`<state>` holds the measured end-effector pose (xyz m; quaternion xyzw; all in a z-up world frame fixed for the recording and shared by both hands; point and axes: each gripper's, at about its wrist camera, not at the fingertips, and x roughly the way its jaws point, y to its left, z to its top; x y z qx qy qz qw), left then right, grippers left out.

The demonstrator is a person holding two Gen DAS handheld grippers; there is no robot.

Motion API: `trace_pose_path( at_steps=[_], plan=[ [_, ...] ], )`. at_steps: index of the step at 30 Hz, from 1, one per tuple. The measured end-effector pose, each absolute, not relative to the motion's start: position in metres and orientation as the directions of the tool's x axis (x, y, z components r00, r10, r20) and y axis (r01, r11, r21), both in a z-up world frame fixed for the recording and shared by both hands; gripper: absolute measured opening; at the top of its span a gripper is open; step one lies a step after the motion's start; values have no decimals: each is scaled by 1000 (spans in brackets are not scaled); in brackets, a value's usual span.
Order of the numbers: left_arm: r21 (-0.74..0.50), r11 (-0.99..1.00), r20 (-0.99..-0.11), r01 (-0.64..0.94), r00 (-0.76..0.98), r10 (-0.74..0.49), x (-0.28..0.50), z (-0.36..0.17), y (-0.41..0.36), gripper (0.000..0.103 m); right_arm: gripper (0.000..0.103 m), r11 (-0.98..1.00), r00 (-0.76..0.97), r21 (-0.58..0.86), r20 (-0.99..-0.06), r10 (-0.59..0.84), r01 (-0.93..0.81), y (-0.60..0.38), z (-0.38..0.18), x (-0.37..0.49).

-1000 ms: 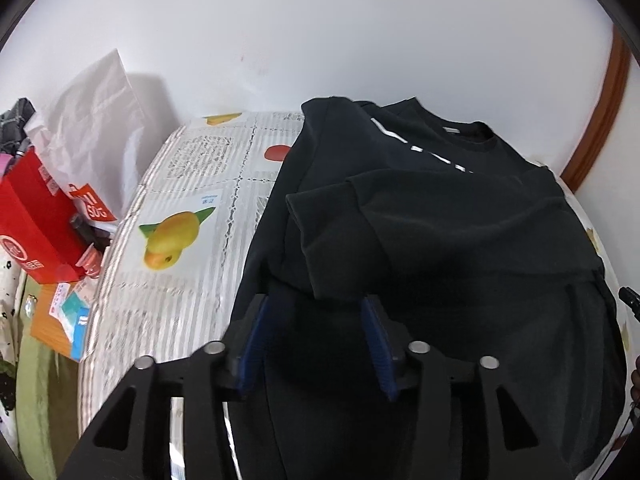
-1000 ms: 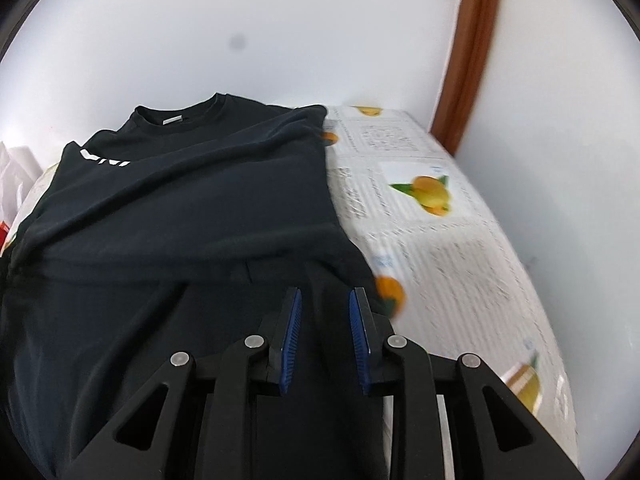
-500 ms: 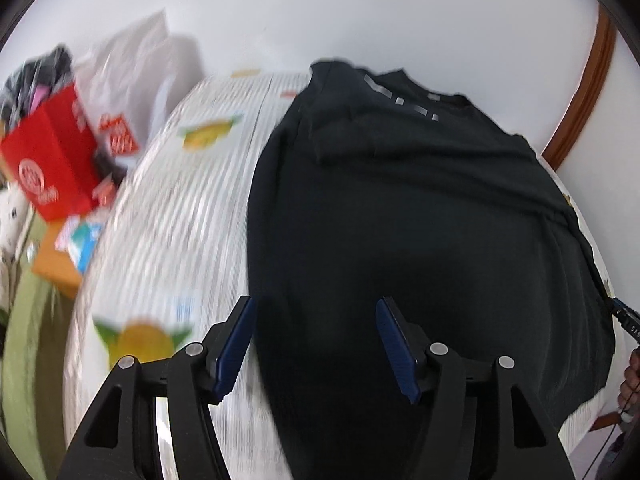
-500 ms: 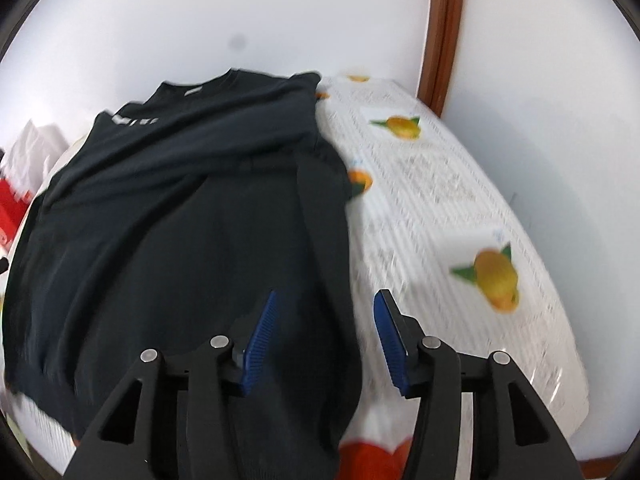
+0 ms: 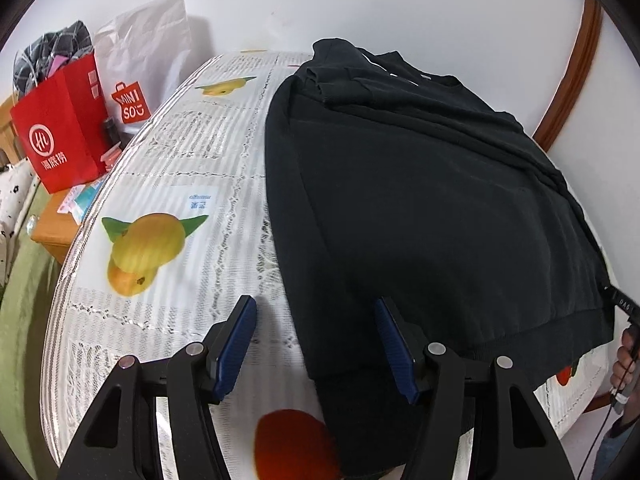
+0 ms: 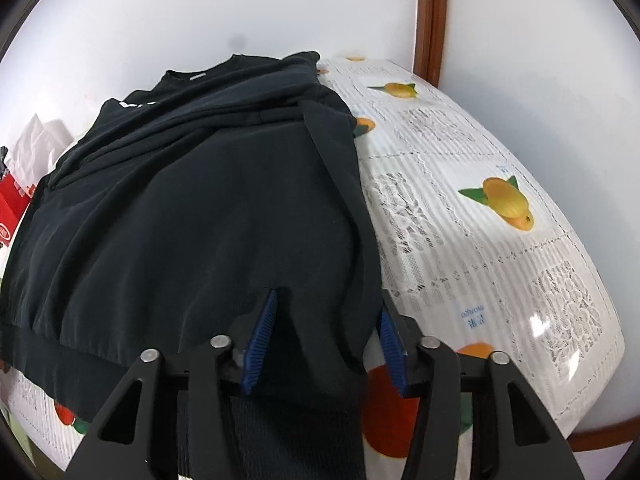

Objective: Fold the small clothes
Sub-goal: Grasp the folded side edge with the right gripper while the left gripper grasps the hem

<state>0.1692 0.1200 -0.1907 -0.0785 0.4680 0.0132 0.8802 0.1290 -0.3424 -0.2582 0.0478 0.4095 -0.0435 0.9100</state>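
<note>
A black sweatshirt, sleeves folded in, lies flat on a bench w/ fruit-print cover, hem toward the cameras. Left gripper, jaws apart & just closing a little, straddles the hem's left corner; right gripper, jaws apart & also just narrowing, straddles the right side edge, pads not pressing. Off the bench's left edge: red paper bag, white Miniso bag. A hand shows at far right.
</note>
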Motion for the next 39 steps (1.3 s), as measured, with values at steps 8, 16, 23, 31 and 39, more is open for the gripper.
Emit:
trace_pose_path(
  at_steps=[8, 16, 23, 31, 39],
  plan=[
    [-124, 983, -818, -133, 575, -26, 172, -190, 116, 10, 10, 998, 686, 31, -728, -15, 55, -336, -258, 129],
    [-158, 984, -809, -81, 582, -82, 157, -191, 118, 13, 11, 997, 672, 62, -740, 18, 41, -350, -258, 114],
    [-204, 978, -803, -50, 580, -138, 167, -189, 117, 36, 32, 992, 677, 97, -735, 18, 79, -347, -257, 125],
    [-97, 993, -825, -71, 564, -40, 173, -186, 100, 13, 11, 996, 707, 64, -707, 3, 61, -331, -260, 122],
    [-236, 969, -804, -76, 576, -150, 164, -149, 128, 7, 8, 990, 704, 129, -708, 53, 55, -344, -245, 101]
  ],
)
